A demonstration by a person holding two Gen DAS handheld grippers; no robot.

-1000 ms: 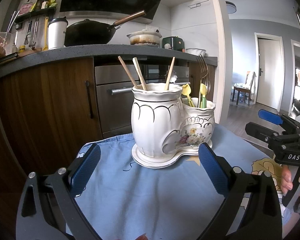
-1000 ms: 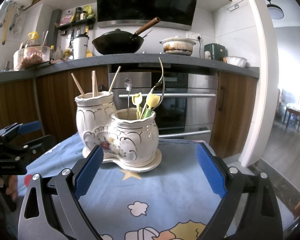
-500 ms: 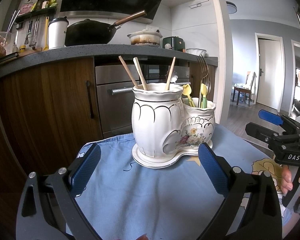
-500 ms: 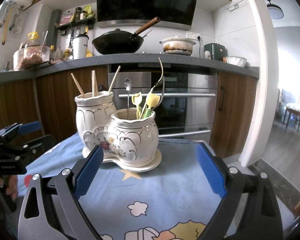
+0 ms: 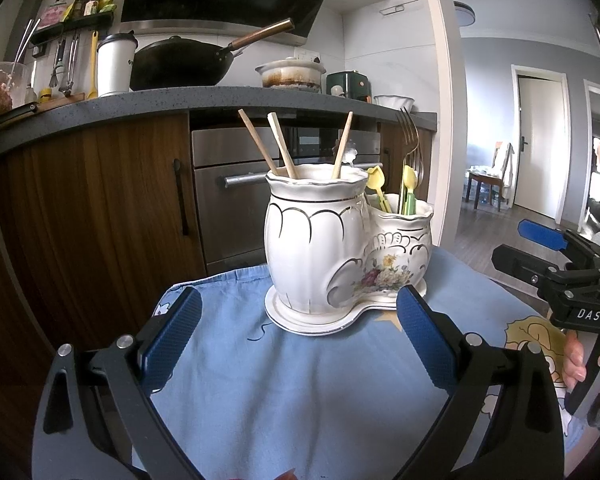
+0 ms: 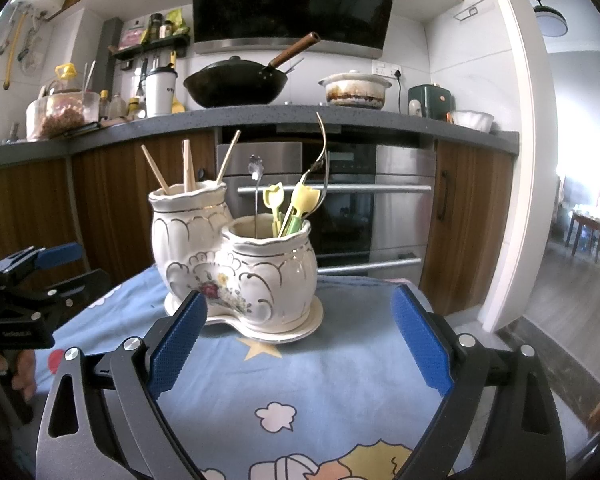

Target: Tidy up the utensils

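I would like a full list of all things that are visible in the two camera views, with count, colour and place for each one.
ceramic holder: 1, white with gold lines and flowers, two joined pots on the cloth
chopsticks: 3, light wood, in the taller pot
plastic picks: about 3, yellow and green, in the lower pot
fork: 1, metal, in the lower pot
small spoon: 1, metal, in the lower pot
cloth: 1, blue with cartoon prints, under the holder
wok: 1, black, on the counter
casserole pot: 1, white, stained, on the counter
oven: 1, steel, under the counter
left gripper: 1, black with blue pads, open, empty
right gripper: 1, same colours, open, empty
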